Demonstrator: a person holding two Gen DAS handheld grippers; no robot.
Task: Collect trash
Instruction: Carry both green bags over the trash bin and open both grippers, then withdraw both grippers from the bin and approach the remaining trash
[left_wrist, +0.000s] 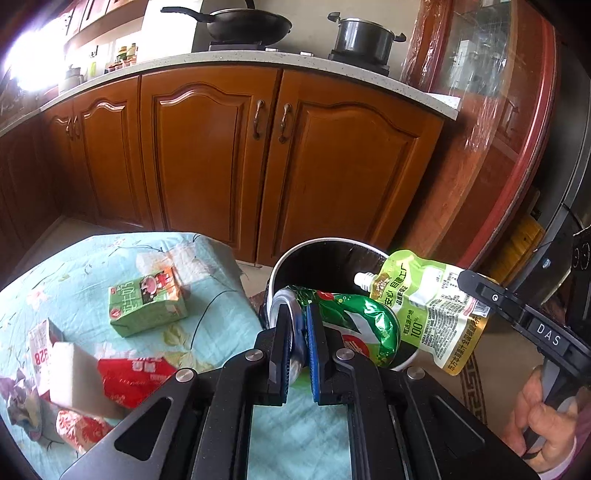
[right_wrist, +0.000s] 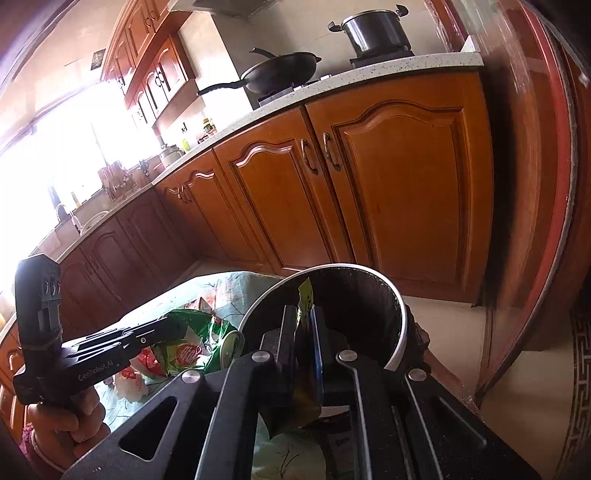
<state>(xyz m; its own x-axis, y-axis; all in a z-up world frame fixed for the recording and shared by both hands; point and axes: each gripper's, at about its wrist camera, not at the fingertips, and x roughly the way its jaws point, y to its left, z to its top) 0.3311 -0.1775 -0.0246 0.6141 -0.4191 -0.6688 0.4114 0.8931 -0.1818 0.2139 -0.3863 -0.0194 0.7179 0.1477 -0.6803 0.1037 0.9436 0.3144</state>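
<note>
Tongs both clamped over bin.

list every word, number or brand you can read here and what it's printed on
"DAS": right hand-held gripper body
"GenRobot.AI": left hand-held gripper body
"100%": yellow-green spout pouch; its fine print is too small
"328" (seen sideways, possibly cut off): white and red carton
Green milk carton, crushed green can, red wrapper: print unreadable

Wood cabinets, speckled counter — bright window
</note>
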